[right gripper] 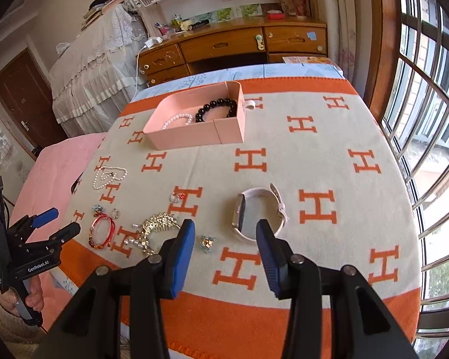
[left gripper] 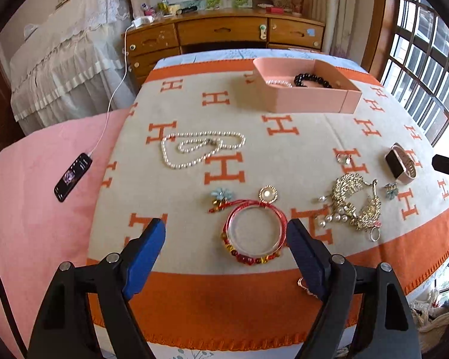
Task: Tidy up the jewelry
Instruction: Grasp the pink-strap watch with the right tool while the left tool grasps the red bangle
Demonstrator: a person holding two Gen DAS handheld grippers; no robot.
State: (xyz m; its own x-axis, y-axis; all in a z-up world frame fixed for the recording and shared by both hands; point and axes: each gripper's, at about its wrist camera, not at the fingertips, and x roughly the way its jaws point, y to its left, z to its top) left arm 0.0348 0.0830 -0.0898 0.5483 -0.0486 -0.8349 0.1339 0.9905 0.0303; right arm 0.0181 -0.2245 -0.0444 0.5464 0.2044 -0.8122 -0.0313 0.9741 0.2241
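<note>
A pink box (left gripper: 308, 101) (right gripper: 194, 133) at the far side of the orange-and-beige blanket holds a black bead bracelet (left gripper: 312, 80) (right gripper: 215, 109) and a small pearl bracelet (right gripper: 176, 121). A long pearl necklace (left gripper: 200, 148) (right gripper: 109, 176), red bangles (left gripper: 254, 230) (right gripper: 102, 231), a gold ornament (left gripper: 354, 206) (right gripper: 157, 224) and a pink smartwatch (left gripper: 401, 163) (right gripper: 259, 214) lie loose. My left gripper (left gripper: 226, 233) is open, above the red bangles. My right gripper (right gripper: 224, 234) is open, just before the smartwatch.
A phone (left gripper: 73, 176) on a charging cable lies on the pink bedding at left. Small flower earrings (left gripper: 221, 194) (right gripper: 207, 242) and rings (left gripper: 344, 158) lie among the jewelry. A wooden dresser (left gripper: 224, 34) stands behind the bed. Windows (right gripper: 428, 119) are at right.
</note>
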